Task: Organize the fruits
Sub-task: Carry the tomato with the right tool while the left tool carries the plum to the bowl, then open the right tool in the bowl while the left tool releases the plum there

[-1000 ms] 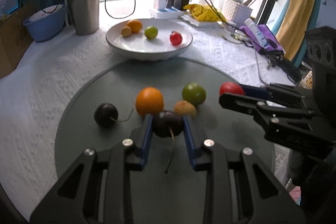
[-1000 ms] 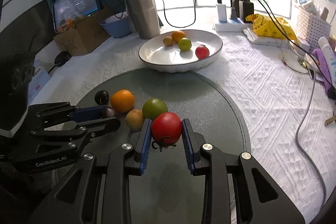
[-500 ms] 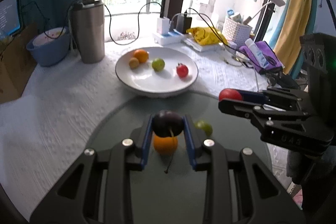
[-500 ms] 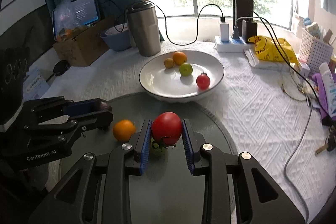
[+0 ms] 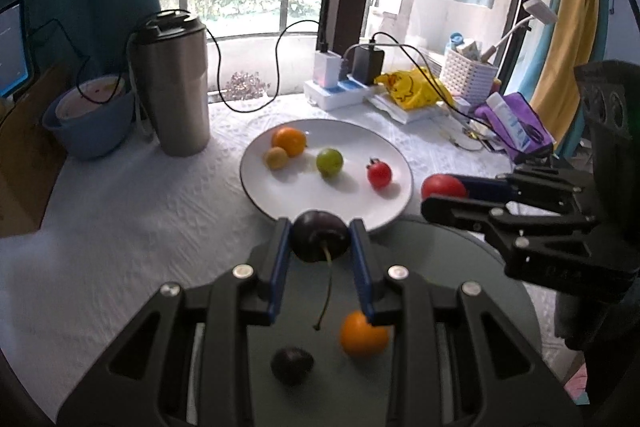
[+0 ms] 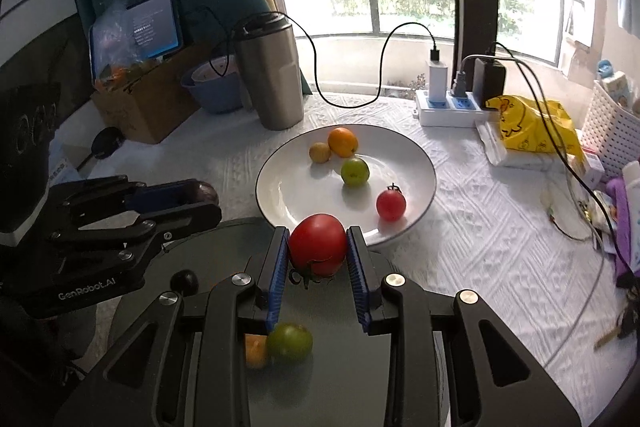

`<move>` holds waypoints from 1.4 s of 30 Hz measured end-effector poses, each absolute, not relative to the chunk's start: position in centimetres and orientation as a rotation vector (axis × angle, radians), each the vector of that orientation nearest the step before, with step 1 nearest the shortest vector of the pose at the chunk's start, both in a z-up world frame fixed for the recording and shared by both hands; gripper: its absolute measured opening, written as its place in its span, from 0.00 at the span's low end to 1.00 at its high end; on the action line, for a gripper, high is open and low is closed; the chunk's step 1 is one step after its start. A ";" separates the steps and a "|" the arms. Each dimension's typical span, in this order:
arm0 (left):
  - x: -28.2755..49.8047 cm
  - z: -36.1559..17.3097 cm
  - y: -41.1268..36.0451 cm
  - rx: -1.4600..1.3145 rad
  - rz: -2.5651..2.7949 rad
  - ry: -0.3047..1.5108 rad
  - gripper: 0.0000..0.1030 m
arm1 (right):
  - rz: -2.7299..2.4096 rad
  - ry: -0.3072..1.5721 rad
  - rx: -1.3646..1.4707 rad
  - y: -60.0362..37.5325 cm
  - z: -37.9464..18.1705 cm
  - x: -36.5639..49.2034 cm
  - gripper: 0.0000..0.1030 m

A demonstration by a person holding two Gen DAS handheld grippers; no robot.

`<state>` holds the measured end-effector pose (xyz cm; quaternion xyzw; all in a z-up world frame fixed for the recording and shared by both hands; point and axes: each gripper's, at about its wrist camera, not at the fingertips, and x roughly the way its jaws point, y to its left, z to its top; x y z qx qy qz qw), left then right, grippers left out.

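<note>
Your left tongs (image 5: pixel 320 243) are clamped on a dark cherry (image 5: pixel 319 241), its stem hanging down between the blue pads, at the centre of the left wrist view, just in front of the near rim of the white plate (image 5: pixel 256 187). Your right tongs (image 6: pixel 318 247) are clamped on a red tomato (image 6: pixel 318 245), in the middle of the right wrist view, also at the plate's near rim. On the plate lie 4 fruits: an orange (image 5: pixel 289 141), a small yellow fruit (image 5: pixel 277 158) touching it, a green fruit (image 5: pixel 329 161) and a small red tomato (image 5: pixel 379 174) to the right. Below your left tongs, low in the frame, a second dark cherry (image 5: pixel 292 365) and another orange (image 5: pixel 363 334) sit on the round grey mat (image 5: pixel 460 259). In the right wrist view a green tomato (image 6: pixel 290 341) rests on that mat, lower centre. A steel tumbler (image 5: pixel 172 87) stands on the white tabletop (image 5: pixel 120 211) at upper left, beside a blue bowl (image 5: pixel 90 131).
</note>
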<state>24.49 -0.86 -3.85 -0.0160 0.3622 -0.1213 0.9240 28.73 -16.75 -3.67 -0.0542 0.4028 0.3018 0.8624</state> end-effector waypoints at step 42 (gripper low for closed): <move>31.8 -6.9 -0.3 -0.056 -0.205 0.833 0.42 | 0.583 0.907 -0.122 -14.7 -6.8 35.0 0.34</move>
